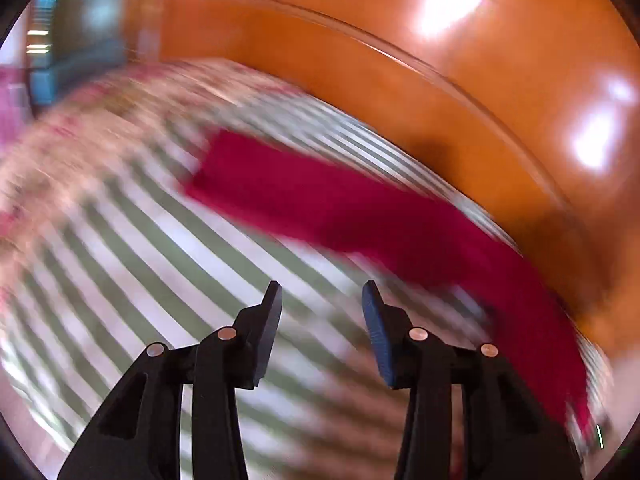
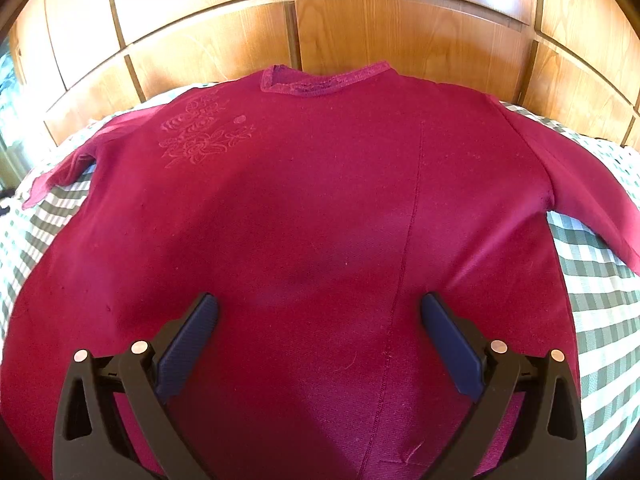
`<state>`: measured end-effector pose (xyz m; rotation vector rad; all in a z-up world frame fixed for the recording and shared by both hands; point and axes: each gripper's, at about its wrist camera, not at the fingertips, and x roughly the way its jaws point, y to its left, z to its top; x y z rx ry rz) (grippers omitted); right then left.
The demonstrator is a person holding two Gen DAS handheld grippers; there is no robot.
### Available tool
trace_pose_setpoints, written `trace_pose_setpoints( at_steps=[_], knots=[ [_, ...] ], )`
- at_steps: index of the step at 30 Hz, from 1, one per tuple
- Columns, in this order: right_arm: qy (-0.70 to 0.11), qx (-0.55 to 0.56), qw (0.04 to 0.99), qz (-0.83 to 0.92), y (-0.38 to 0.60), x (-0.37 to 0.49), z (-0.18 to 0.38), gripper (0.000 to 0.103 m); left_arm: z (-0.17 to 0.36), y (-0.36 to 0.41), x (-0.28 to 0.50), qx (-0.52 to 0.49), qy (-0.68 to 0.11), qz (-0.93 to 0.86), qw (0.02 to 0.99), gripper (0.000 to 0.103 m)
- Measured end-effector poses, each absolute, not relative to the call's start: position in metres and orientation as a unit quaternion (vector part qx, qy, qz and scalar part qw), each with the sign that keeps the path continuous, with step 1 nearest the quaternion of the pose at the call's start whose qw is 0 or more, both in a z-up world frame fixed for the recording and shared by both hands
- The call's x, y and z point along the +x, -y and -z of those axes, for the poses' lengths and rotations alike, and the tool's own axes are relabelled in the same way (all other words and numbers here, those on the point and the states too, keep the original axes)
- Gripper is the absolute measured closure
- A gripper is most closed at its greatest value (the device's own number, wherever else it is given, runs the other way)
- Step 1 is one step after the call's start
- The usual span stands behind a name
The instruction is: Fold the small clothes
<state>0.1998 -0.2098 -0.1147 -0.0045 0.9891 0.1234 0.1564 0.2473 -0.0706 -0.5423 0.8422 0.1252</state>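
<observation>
The red shirt [image 2: 304,208] lies flat on the striped bed [image 2: 600,280], neck far from the claws, sleeves out to both sides. The right claw [image 2: 320,320] hangs open right over its middle. The left claw [image 1: 322,300], open too, sits off to the side, with a sleeve [image 1: 320,208] just ahead and to its right.

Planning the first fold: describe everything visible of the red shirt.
The red shirt is a dark crimson, long-sleeved knit top lying spread flat on the checked bedcover, neckline toward the wooden headboard. It has a trimmed collar, tone-on-tone floral embroidery near one shoulder, a vertical seam down the body, and both sleeves stretched outward. The right gripper hovers open above its lower body; contact is unclear.
</observation>
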Motion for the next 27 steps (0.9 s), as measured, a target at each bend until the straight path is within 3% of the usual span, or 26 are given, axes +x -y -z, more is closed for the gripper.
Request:
trace_pose_setpoints(
  at_steps=[8,13,14,15,16,19,23,27],
  knots=[
    [-0.474,-0.004,0.880,-0.036,0.230,0.179,0.092,0.004,0.097,-0.120,0.087,-0.201,-0.478,0.136,0.844,0.058],
    [-0.468,-0.005,0.884,0.021,0.277,0.138,0.080,0.004,0.109,-0.091,0.063,-0.142,-0.493,0.128,0.849,0.060],
    [-0.471,0.000,0.882,0.028,0.286,0.128,0.080,0.004,0.107,-0.090,0.061,-0.141,-0.491,0.127,0.850,0.062],
    [-0.478,0.008,0.878,0.028,0.295,0.118,0.081,0.004,0.109,-0.088,0.056,-0.147,-0.492,0.133,0.848,0.077],
    [-0.487,0.017,0.873,0.022,0.302,0.109,0.083,0.004,0.109,-0.086,0.055,-0.149,-0.497,0.141,0.843,0.086],
    [-0.510,0.050,0.859,-0.016,0.311,0.082,0.088,0.024,0.110,-0.084,0.051,-0.143,-0.495,0.137,0.846,0.091],
    [-0.511,0.037,0.858,-0.045,0.305,0.063,0.081,0.091,0.105,-0.088,0.048,-0.153,-0.489,0.147,0.846,0.093],
    [-0.512,0.031,0.856,-0.060,0.314,0.053,0.067,0.095,0.100,-0.090,0.036,-0.152,-0.492,0.158,0.843,0.093]
  ],
)
